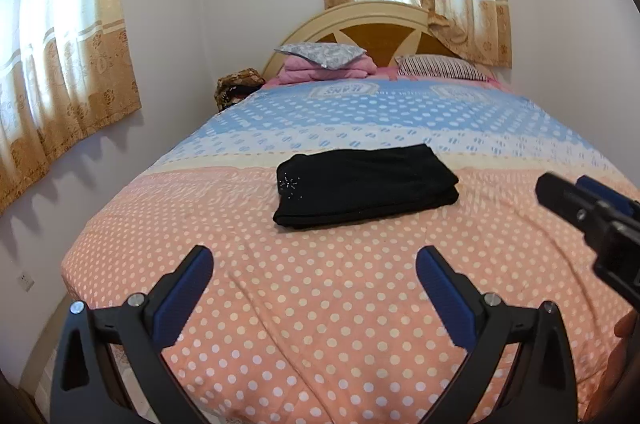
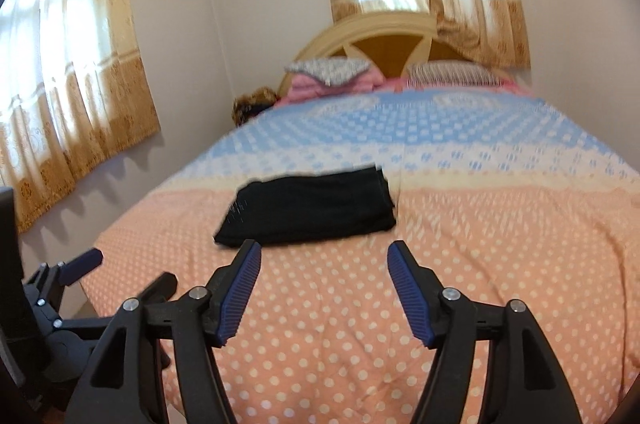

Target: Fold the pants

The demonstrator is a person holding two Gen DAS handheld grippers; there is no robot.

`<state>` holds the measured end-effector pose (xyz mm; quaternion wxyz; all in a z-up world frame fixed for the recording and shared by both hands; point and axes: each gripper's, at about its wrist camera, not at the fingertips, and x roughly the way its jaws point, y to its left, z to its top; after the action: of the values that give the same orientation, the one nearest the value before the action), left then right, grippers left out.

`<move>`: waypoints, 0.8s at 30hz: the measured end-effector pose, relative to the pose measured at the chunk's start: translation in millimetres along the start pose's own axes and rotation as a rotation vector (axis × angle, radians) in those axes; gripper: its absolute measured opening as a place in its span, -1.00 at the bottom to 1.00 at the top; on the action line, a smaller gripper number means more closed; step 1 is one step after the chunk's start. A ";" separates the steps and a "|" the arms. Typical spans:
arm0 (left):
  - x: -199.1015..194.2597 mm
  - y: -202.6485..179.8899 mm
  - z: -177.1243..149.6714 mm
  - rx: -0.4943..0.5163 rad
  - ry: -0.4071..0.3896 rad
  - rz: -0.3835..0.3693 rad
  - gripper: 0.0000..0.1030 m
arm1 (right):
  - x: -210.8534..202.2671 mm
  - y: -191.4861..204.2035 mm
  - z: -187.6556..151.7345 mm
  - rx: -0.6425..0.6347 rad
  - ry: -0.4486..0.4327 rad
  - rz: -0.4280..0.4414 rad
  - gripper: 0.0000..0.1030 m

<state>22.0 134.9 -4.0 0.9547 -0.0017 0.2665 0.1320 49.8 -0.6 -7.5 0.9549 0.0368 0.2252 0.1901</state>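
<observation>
Our left gripper (image 1: 314, 298) and right gripper (image 2: 324, 298) are both released, nothing between the fingers. The black pants (image 1: 364, 186) lie folded on the bed (image 1: 320, 324), well ahead of the fingers. We judge them soft, light, floppy; best pinched at a folded edge through all layers.

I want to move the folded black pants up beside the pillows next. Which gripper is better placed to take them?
Probably the right gripper: in its own view the pants lie just beyond its open, empty fingers. The left gripper, also open and empty, has a wider stretch of bedspread before the pants.
</observation>
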 end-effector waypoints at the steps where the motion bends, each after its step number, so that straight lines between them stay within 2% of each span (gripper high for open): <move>1: -2.8 1.8 1.3 -0.010 -0.002 0.000 1.00 | -7.2 2.7 1.4 -0.003 -0.021 0.000 0.36; 6: -12.4 2.5 3.6 -0.012 -0.036 0.024 1.00 | -31.6 14.3 5.9 -0.023 -0.083 0.001 0.40; 14: -29.7 -5.4 7.3 0.018 -0.080 0.014 1.00 | -44.8 10.3 5.8 -0.006 -0.105 -0.006 0.41; 24: -26.0 -8.1 5.7 0.026 -0.060 0.023 1.00 | -48.6 -1.3 3.6 0.027 -0.107 -0.022 0.41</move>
<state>5.5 120.9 13.5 0.9606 0.0175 0.2397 0.1394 11.6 -20.1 15.7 0.9671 0.0572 0.1765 0.1741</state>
